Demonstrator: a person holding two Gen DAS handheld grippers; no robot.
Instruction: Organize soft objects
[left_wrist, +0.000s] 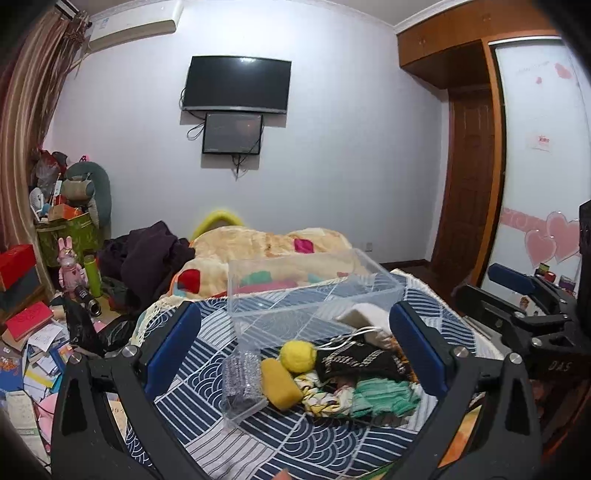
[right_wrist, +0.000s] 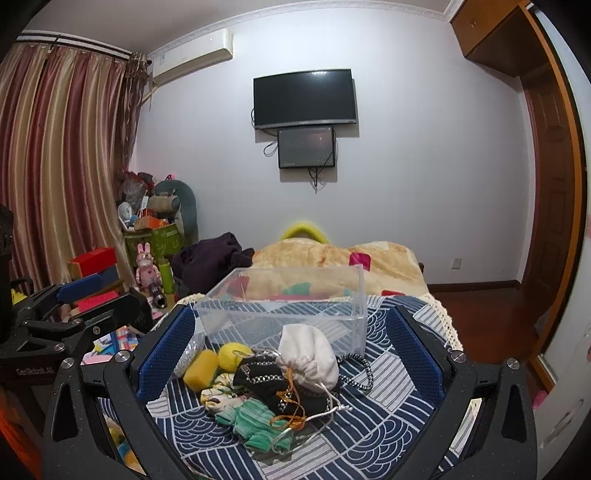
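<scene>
Both tongs are spread wide and pinch nothing: our left tongs (left_wrist: 293, 347) and our right tongs (right_wrist: 291, 350) hang above the pile, neither one touching it.

The soft objects lie in a heap on the table (right_wrist: 388, 435), just in front of the clear box (right_wrist: 288, 299), which has no soft thing inside that we can see. In the right wrist view the white drawstring pouch (right_wrist: 308, 354) sits at the centre, on top of the black knitted piece (right_wrist: 258, 373). The green glove (right_wrist: 255, 421) is at 6 o'clock of it, and the yellow sponge (right_wrist: 201, 369) and the yellow ball (right_wrist: 232, 354) are at 9 o'clock.

We think the cords are the main risk. The white cord (right_wrist: 325, 413) and the orange string (right_wrist: 291, 406) cross the glove, so lifting the pouch may drag its neighbours. The ball may roll off the cloth if we push it. The box is light and may slide when something is pressed against its wall.

The table carries a blue and white wave cloth (left_wrist: 295, 443). Behind it, at 12 o'clock, are a bed with a beige blanket (right_wrist: 332, 258) and a television (right_wrist: 304, 98) on the wall. Striped curtains (right_wrist: 55, 166) hang at 9 o'clock, a wooden door (right_wrist: 546, 184) stands at 3 o'clock, and books and papers (left_wrist: 33, 354) lie on the floor.
</scene>
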